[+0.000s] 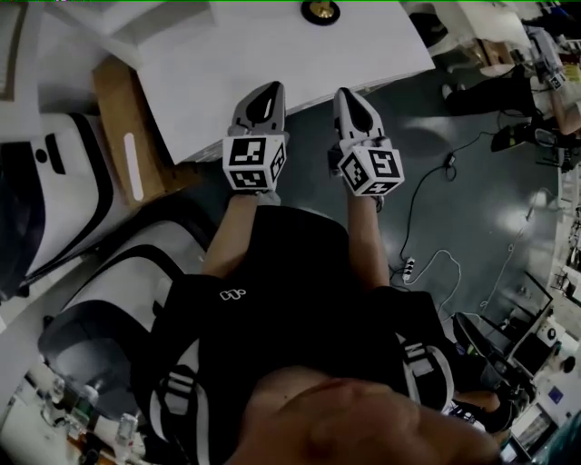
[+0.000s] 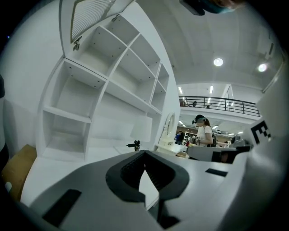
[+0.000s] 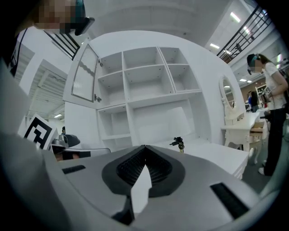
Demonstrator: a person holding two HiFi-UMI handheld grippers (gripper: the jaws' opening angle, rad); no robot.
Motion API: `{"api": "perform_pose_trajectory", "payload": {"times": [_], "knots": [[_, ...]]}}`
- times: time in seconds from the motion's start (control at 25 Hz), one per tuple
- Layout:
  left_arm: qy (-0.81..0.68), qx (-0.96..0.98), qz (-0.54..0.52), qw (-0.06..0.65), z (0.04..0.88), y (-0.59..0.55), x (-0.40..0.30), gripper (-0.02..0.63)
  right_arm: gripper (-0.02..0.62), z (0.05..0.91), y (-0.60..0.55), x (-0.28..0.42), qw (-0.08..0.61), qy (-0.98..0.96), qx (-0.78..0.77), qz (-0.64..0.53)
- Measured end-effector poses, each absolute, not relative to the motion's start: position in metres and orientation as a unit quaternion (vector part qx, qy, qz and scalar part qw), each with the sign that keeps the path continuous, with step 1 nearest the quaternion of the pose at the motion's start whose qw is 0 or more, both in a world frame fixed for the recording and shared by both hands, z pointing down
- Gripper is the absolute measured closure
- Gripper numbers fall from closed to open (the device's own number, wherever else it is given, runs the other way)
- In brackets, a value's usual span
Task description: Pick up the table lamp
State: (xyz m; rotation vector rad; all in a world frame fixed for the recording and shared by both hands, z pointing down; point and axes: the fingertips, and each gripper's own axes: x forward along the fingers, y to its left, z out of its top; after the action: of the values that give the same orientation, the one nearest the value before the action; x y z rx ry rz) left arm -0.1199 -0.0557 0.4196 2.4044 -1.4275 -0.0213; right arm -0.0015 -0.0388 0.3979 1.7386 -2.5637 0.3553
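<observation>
I see my left gripper (image 1: 270, 91) and right gripper (image 1: 350, 94) mid-frame, jaws closed together on nothing. The table lamp (image 1: 320, 11) stands top centre on the white table (image 1: 272, 54).

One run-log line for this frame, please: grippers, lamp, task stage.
left gripper: shut, empty | right gripper: shut, empty | lamp: on white desk, untouched | stage: not yet picked up

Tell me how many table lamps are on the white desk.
1. The table lamp stands on the white desk, in front of the open shelves; unseen desk areas could hold more.
</observation>
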Motion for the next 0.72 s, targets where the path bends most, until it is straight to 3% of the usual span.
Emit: {"api": "perform_pose_trajectory", "payload": {"times": [0.72], "knots": [[-0.471, 0.861, 0.010, 0.191, 0.436, -0.103, -0.093, 0.595, 0.577, 0.426, -0.081, 0.008, 0.072, -0.810, 0.573, 0.107]]}}
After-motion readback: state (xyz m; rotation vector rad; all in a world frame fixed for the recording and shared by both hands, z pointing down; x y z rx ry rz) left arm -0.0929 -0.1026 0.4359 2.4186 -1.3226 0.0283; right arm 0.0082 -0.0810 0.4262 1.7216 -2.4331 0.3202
